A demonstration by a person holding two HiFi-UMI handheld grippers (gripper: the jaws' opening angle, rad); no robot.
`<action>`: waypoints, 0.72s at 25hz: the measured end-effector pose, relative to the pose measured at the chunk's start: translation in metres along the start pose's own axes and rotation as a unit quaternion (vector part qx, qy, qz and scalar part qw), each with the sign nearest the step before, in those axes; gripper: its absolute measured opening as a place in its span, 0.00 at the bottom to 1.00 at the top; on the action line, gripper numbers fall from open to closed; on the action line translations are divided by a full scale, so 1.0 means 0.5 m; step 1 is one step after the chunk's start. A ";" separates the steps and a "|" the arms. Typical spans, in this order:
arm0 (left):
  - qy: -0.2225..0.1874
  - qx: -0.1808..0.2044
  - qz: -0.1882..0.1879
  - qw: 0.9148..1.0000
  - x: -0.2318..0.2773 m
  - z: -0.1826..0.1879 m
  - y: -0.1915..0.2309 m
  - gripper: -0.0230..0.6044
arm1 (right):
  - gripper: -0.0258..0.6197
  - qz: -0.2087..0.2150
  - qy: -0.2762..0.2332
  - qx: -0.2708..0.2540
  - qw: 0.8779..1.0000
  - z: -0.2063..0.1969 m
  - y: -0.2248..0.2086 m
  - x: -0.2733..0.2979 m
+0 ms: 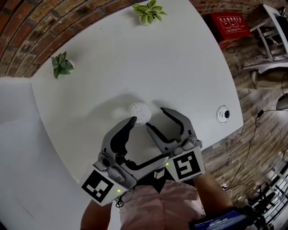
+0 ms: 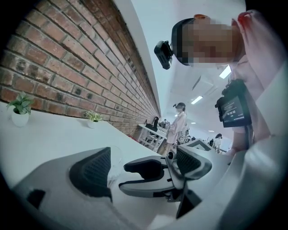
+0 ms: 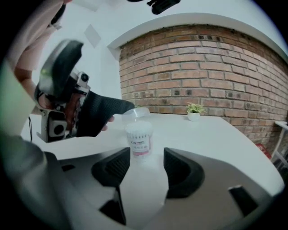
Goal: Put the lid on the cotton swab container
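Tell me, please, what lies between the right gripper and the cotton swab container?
Only bare table: in the right gripper view, the cotton swab container stands just ahead of the open right gripper.

White table (image 1: 135, 63), potted plant (image 1: 150, 12) far edge, 2nd plant (image 1: 61, 65) left, brick wall (image 1: 27, 27), red box (image 1: 230, 24), cable port (image 1: 223, 113)

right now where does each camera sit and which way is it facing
Head view: on the person's head, facing steeply down at the curved white table; left gripper, right gripper and pink shirt show.
Left gripper view: on that gripper, facing along its open fingers across the table; the pink shirt shows.
Right gripper view: on that gripper, facing the small white cotton swab container; the left gripper and shirt show.
Head and right gripper views share the container.
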State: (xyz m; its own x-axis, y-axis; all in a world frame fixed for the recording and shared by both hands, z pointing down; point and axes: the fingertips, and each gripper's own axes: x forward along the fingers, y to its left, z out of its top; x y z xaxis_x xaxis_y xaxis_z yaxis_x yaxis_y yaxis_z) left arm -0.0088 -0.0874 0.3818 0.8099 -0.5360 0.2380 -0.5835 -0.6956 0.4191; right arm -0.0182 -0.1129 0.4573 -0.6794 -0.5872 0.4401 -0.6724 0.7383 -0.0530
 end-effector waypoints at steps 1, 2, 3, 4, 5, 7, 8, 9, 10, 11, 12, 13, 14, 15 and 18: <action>0.001 0.000 0.000 1.000 0.001 -0.001 -0.001 0.78 | 0.41 -0.002 -0.007 0.022 1.000 -0.002 -0.010 -0.010; 0.001 0.001 -0.001 1.000 0.001 -0.001 -0.001 0.78 | 0.41 -0.005 -0.010 0.046 0.999 -0.006 -0.021 -0.021; 0.002 0.001 -0.001 1.000 0.002 -0.002 -0.002 0.78 | 0.41 -0.010 -0.010 0.066 0.998 -0.010 -0.035 -0.033; 0.003 0.002 -0.001 1.000 0.002 -0.002 -0.002 0.78 | 0.40 -0.016 -0.008 0.082 0.996 -0.014 -0.048 -0.043; 0.003 0.003 -0.002 1.000 0.003 -0.002 -0.003 0.78 | 0.40 -0.023 -0.007 0.092 0.996 -0.016 -0.062 -0.052; 0.005 0.003 -0.003 1.000 0.004 -0.003 -0.005 0.78 | 0.39 -0.036 -0.010 0.095 0.995 -0.013 -0.089 -0.067; 0.006 0.003 -0.004 1.000 0.004 -0.005 -0.005 0.78 | 0.39 -0.043 -0.015 0.089 0.995 -0.010 -0.103 -0.073; 0.008 0.004 -0.004 1.000 0.004 -0.006 -0.006 0.78 | 0.39 -0.048 -0.022 0.082 0.995 -0.005 -0.116 -0.079; 0.009 0.004 -0.004 1.000 0.005 -0.007 -0.007 0.78 | 0.39 -0.053 -0.027 0.078 0.995 0.000 -0.128 -0.084; 0.010 0.004 -0.004 1.000 0.005 -0.007 -0.007 0.78 | 0.39 -0.057 -0.030 0.077 0.995 0.005 -0.137 -0.088; 0.010 0.004 -0.004 1.000 0.006 -0.008 -0.008 0.78 | 0.39 -0.061 -0.032 0.080 0.994 0.009 -0.145 -0.091; 0.011 0.004 -0.005 1.000 0.007 -0.008 -0.009 0.78 | 0.39 -0.065 -0.034 0.083 0.994 0.014 -0.152 -0.095; 0.011 0.004 -0.005 1.000 0.007 -0.008 -0.010 0.78 | 0.38 -0.067 -0.035 0.086 0.993 0.019 -0.158 -0.097; 0.012 0.004 -0.005 1.000 0.007 -0.009 -0.011 0.78 | 0.38 -0.069 -0.037 0.088 0.993 0.023 -0.162 -0.100; 0.015 0.004 -0.007 1.000 0.008 -0.013 -0.013 0.78 | 0.38 -0.071 -0.040 0.086 0.993 0.032 -0.168 -0.102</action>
State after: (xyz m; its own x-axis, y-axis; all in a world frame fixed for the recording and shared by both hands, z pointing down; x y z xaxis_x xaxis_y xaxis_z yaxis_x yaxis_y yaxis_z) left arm -0.0014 -0.0821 0.3858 0.8191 -0.5117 0.2593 -0.5729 -0.7061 0.4163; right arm 0.0682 -0.1501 0.4248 -0.5905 -0.7111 0.3817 -0.7987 0.5828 -0.1498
